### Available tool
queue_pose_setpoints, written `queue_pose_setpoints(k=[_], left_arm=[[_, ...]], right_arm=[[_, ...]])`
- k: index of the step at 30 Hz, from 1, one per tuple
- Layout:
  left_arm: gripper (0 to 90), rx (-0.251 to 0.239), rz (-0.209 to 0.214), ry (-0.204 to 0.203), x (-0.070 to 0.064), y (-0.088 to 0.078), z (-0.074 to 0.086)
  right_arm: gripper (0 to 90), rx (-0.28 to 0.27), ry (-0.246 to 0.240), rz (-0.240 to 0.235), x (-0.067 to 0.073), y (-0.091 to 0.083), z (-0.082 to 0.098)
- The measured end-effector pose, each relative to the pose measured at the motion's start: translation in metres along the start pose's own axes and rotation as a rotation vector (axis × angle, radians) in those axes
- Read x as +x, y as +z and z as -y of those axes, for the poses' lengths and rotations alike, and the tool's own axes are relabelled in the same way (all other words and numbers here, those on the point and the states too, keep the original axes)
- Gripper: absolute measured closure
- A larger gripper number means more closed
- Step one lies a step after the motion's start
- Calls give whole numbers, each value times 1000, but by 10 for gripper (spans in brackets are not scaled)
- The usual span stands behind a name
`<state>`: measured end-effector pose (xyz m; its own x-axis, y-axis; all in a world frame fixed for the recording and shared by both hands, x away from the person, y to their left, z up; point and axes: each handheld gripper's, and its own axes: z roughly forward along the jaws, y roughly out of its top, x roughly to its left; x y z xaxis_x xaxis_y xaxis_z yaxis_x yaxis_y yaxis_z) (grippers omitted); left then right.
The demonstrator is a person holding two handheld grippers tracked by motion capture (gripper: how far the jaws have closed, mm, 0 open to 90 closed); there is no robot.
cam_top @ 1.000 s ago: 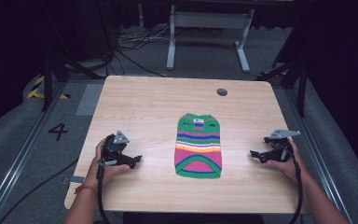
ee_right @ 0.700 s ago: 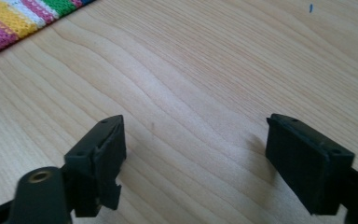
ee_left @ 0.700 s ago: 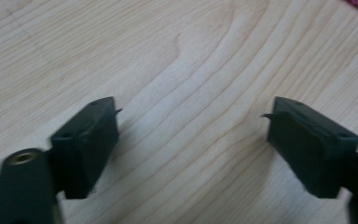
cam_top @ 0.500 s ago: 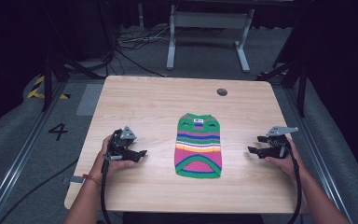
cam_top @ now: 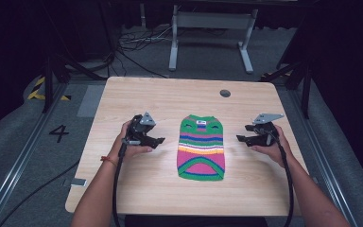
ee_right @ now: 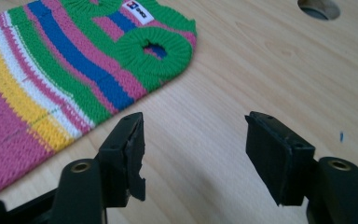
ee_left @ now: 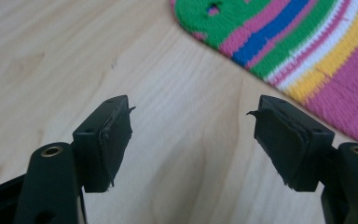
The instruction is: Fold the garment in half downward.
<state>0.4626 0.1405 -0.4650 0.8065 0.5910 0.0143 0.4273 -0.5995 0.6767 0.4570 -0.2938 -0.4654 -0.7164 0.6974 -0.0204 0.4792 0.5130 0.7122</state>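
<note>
- Here, a light wooden bench (cam_top: 170,184) with rounded corners carries one garment: a small knitted striped sweater (cam_top: 201,147) in green, pink, blue, white and yellow, lying flat near the bench's middle.
- The sweater's green neck end with a small white label (ee_right: 137,11) points away from the person; its rounded green-edged hem points toward the person.
- In the right gripper view, a green ribbed armhole (ee_right: 154,51) lies open and flat at the sweater's edge, with blue knit showing through it.
- The left gripper (cam_top: 157,140), held in the person's left hand (cam_top: 133,145), sits just left of the sweater, apart from it; its jaws stand wide with nothing between them, bare wood showing in the gap in the left gripper view.
- The right gripper (cam_top: 241,139), held in the right hand (cam_top: 272,147), sits to the right of the sweater, also apart from it; its jaws are spread wide and hold nothing, hovering over bare wood just beside the sweater's edge.
- A round dark cable hole (cam_top: 225,93) is set in the bench's far part, well beyond the sweater; what it holds cannot be told.
- A black cable (cam_top: 117,189) trails from each gripper along the forearm.
</note>
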Motion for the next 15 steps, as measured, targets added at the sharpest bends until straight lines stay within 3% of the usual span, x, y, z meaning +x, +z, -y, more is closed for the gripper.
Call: queue_pose_setpoints(k=[7,15], left_arm=[[300,-3,17,18,10,22,-24],[333,-7,34,-41,21,47,-45]], right_arm=[[410,-21,4,-21,-1,19,-27],[472,-18,19,-43,1,50,-55]])
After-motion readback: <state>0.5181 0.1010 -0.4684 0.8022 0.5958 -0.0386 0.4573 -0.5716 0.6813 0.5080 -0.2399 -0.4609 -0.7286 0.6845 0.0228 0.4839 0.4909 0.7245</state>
